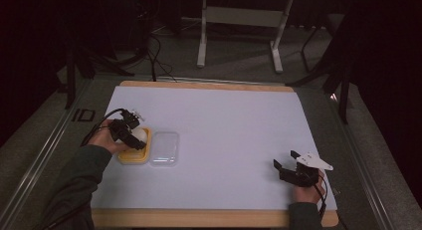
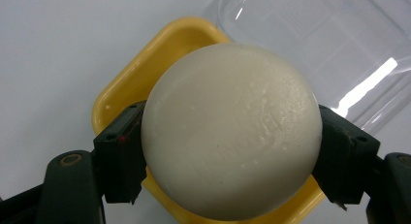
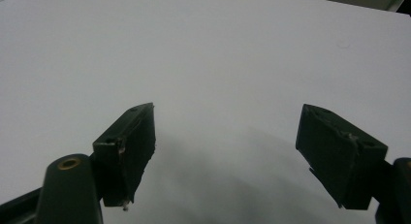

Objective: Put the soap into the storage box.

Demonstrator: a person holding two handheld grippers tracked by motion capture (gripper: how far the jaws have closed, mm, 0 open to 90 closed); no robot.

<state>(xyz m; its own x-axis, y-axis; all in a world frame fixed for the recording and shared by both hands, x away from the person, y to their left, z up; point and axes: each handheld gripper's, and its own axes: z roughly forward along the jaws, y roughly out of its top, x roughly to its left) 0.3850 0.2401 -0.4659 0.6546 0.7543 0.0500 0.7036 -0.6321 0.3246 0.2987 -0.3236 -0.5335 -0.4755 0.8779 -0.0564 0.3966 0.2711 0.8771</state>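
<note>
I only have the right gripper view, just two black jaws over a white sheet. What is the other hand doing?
Observer: The left tool is shut on a smooth off-white round ball, one pad on each side.
Operator: Where is that ball relative to anything else?
Observer: It sits over a shallow yellow square plastic tray, seen from the left gripper view; whether it touches the tray I cannot tell.
Operator: Anything beside the tray?
Observer: A clear rounded-rectangle plastic lid lies flat on the white sheet, right next to the tray in the high view.
Operator: And my own tool?
Observer: The right tool is open and holds nothing, far across the white table mat from the tray.
</note>
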